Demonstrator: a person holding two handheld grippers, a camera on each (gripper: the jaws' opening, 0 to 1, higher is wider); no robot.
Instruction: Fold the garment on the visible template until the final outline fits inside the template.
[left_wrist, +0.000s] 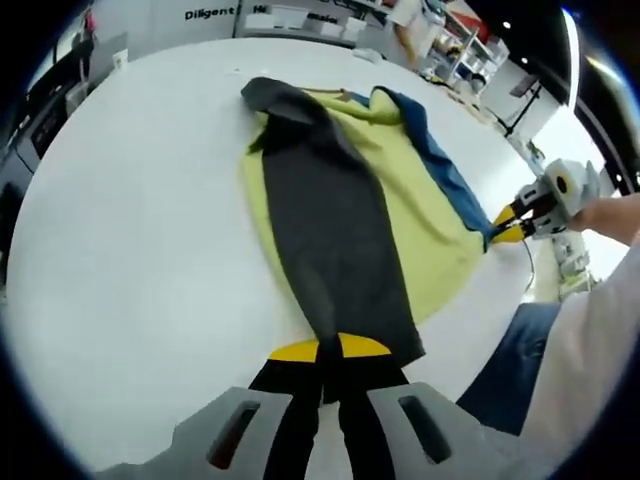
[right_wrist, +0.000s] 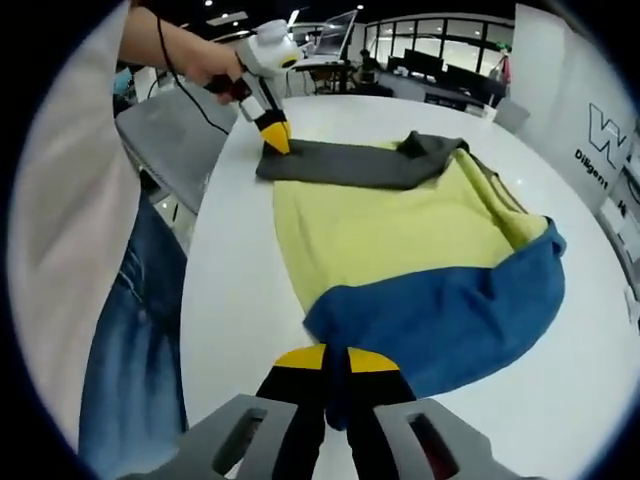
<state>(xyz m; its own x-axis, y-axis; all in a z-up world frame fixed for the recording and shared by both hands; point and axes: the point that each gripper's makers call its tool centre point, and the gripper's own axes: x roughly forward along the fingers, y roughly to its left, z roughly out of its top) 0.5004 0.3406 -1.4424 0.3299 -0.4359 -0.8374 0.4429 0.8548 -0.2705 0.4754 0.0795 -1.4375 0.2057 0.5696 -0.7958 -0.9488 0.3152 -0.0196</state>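
in the left gripper view we are looking along our left gripper (left_wrist: 330, 362), whose yellow-tipped black jaws are pressing together on the end of the long dark grey sleeve (left_wrist: 330, 230) of a yellow, grey and blue soft fabric garment (left_wrist: 420, 240). that sleeve is running from our jaws up across the yellow body toward the far side of the round white bench (left_wrist: 140, 220). the garment is lying in the middle of the bench and reaching toward its right edge, where its blue part (left_wrist: 440, 160) is ending in the pinched tips of our right gripper (left_wrist: 507, 225), held in a hand (left_wrist: 610, 215).

in the right gripper view a person in blue jeans (right_wrist: 130, 330) is standing at the left edge of the bench. our left gripper (right_wrist: 276, 139) is showing near the far left edge, clamping the grey sleeve (right_wrist: 350, 162). the yellow body (right_wrist: 390, 230) is spreading across the middle. at the near edge our right gripper (right_wrist: 336, 365) is closing its jaws on the blue panel (right_wrist: 450, 310). we cannot tell where any template lies.
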